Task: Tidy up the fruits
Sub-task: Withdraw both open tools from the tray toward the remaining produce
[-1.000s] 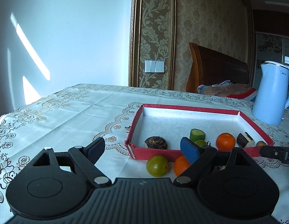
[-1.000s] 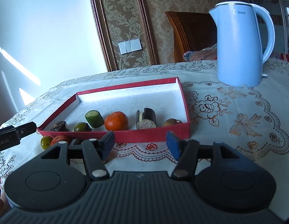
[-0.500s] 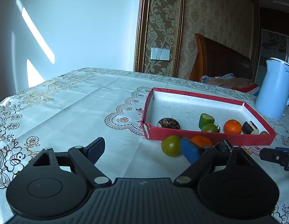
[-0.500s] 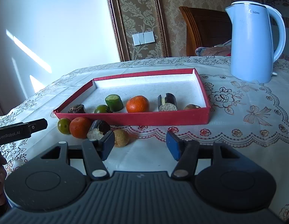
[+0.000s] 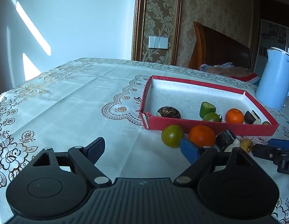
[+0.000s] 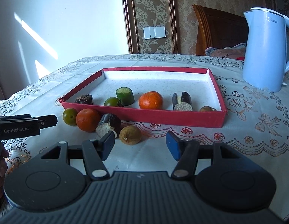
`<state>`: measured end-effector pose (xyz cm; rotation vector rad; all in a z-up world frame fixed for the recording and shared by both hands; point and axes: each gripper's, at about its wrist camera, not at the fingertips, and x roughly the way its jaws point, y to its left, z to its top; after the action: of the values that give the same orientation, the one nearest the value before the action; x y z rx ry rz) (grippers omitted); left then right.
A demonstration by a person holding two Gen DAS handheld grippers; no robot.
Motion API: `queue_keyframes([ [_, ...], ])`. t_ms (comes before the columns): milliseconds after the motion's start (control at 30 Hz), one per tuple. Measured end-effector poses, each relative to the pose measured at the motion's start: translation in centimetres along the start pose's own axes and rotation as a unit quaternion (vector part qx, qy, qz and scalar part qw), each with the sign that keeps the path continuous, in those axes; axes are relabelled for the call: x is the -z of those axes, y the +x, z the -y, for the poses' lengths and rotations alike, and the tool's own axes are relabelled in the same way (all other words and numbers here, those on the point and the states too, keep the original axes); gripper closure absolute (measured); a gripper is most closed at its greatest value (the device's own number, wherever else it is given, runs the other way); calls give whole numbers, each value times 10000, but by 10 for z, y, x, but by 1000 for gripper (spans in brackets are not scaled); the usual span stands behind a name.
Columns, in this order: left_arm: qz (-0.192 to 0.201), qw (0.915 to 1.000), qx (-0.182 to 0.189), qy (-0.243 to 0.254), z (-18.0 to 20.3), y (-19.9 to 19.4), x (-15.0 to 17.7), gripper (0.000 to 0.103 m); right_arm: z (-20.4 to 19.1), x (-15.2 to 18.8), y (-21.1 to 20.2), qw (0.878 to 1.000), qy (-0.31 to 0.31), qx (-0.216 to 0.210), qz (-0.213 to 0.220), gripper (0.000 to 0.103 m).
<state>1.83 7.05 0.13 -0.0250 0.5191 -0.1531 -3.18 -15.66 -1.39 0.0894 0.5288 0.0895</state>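
A red-walled tray (image 6: 144,114) (image 5: 209,127) holds several pieces: a dark round fruit (image 6: 84,99), a green tomato (image 6: 112,101), a cucumber piece (image 6: 125,95), an orange (image 6: 151,100), an eggplant piece (image 6: 182,101) and a small brown fruit (image 6: 207,109). In front of the tray on the cloth lie a green tomato (image 6: 69,116) (image 5: 172,135), an orange (image 6: 88,119) (image 5: 202,135), an eggplant piece (image 6: 108,124) (image 5: 226,140) and a tan longan (image 6: 130,135) (image 5: 246,144). My right gripper (image 6: 140,145) is open just before the longan. My left gripper (image 5: 142,150) is open, left of the loose fruits.
A light blue kettle (image 6: 265,50) (image 5: 274,80) stands behind the tray to the right. The table carries a white embroidered cloth (image 5: 69,100). A wooden headboard (image 6: 219,29) is behind the table. The left gripper's body (image 6: 23,126) shows at the left of the right wrist view.
Both grippers have pulled back and risen, so the loose fruits in front of the tray come fully into view. Both stay open.
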Motion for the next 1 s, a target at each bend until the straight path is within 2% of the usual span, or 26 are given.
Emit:
queue_keyframes([
  [300, -92, 9999, -10, 63, 2, 4, 0, 15, -7, -6, 15, 9995, -186, 103, -246, 46],
  [433, -128, 9998, -32, 126, 3, 5, 0, 15, -10, -8, 20, 9992, -237, 137, -293, 57],
  [733, -142, 9998, -38, 139, 3, 6, 0, 15, -10, -11, 26, 9990, -261, 64, -359, 57],
  [800, -148, 9998, -44, 157, 4, 6, 0, 15, -12, -11, 28, 9989, -285, 21, -364, 67],
  [933, -163, 9997, -44, 194, 5, 6, 0, 15, -15, -13, 31, 9987, -346, -3, -384, 67],
  [1000, -171, 9996, -45, 200, 5, 6, 0, 15, -16, -14, 32, 9986, -350, -29, -384, 71],
])
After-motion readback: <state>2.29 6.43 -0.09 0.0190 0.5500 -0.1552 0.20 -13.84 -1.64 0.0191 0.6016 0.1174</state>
